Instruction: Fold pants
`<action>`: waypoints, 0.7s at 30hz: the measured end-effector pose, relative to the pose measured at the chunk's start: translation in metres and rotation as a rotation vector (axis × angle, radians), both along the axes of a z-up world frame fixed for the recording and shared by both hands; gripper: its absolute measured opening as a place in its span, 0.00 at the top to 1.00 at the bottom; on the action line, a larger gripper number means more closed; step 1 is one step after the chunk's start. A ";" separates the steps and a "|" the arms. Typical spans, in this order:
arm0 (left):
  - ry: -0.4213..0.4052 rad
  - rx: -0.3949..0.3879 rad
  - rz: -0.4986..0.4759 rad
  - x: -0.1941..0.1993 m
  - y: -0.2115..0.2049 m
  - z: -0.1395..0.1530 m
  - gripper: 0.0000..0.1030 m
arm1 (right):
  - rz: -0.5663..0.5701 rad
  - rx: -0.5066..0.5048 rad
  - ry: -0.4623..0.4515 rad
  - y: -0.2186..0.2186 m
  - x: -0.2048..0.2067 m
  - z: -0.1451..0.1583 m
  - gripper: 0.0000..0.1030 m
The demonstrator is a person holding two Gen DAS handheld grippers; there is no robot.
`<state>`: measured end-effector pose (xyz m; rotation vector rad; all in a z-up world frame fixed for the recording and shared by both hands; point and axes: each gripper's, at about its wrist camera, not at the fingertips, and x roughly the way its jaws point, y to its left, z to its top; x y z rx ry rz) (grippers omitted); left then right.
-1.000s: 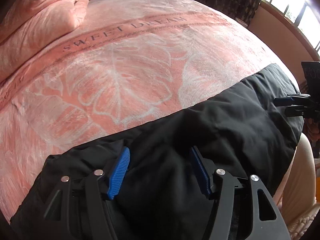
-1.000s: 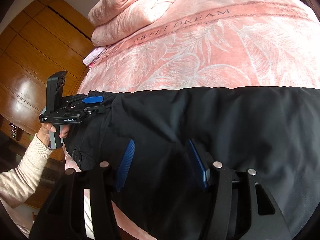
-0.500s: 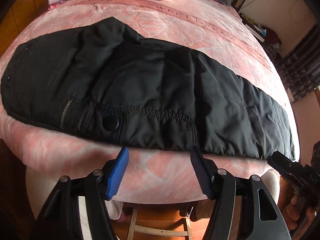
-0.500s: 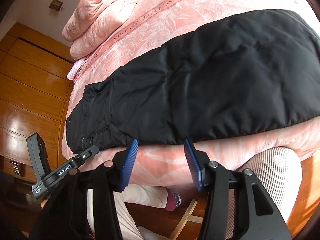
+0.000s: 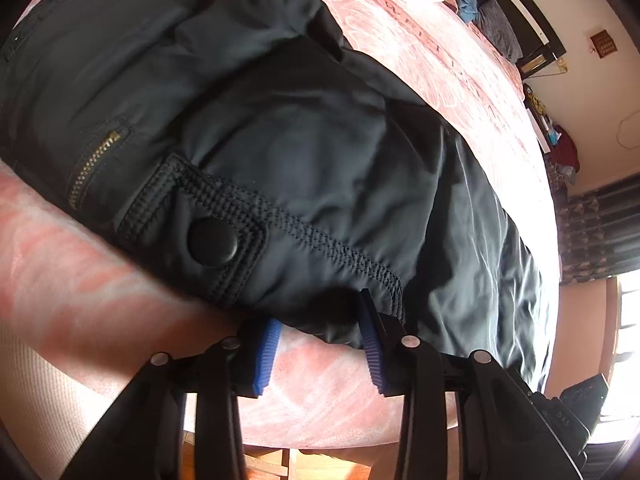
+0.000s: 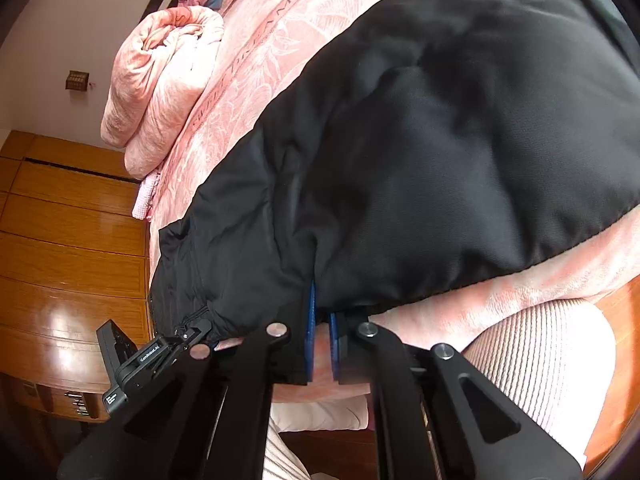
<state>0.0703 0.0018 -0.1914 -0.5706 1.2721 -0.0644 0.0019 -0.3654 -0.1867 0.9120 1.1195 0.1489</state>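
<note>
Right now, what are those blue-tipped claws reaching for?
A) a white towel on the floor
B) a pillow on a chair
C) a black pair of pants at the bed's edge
C: both the left gripper and right gripper meet the black pants on the pink bed.

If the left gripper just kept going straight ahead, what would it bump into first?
Most likely the near hem of the black pants, which already lies between the open fingers of the left gripper. The pink bedspread sits just beneath, though depth is hard to judge.
</note>
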 end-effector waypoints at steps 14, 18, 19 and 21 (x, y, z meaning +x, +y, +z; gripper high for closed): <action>-0.083 0.158 -0.060 -0.025 -0.019 0.024 0.79 | -0.027 -0.086 -0.018 -0.049 -0.034 0.012 0.61; -0.096 0.159 -0.105 -0.033 -0.045 0.033 0.79 | -0.119 -0.122 0.027 -0.086 -0.057 0.005 0.61; -0.095 0.154 -0.125 -0.034 -0.053 0.033 0.75 | -0.143 -0.105 0.035 -0.093 -0.061 0.001 0.61; -0.089 0.145 -0.174 -0.035 -0.071 0.033 0.73 | -0.182 -0.063 0.033 -0.106 -0.067 -0.008 0.61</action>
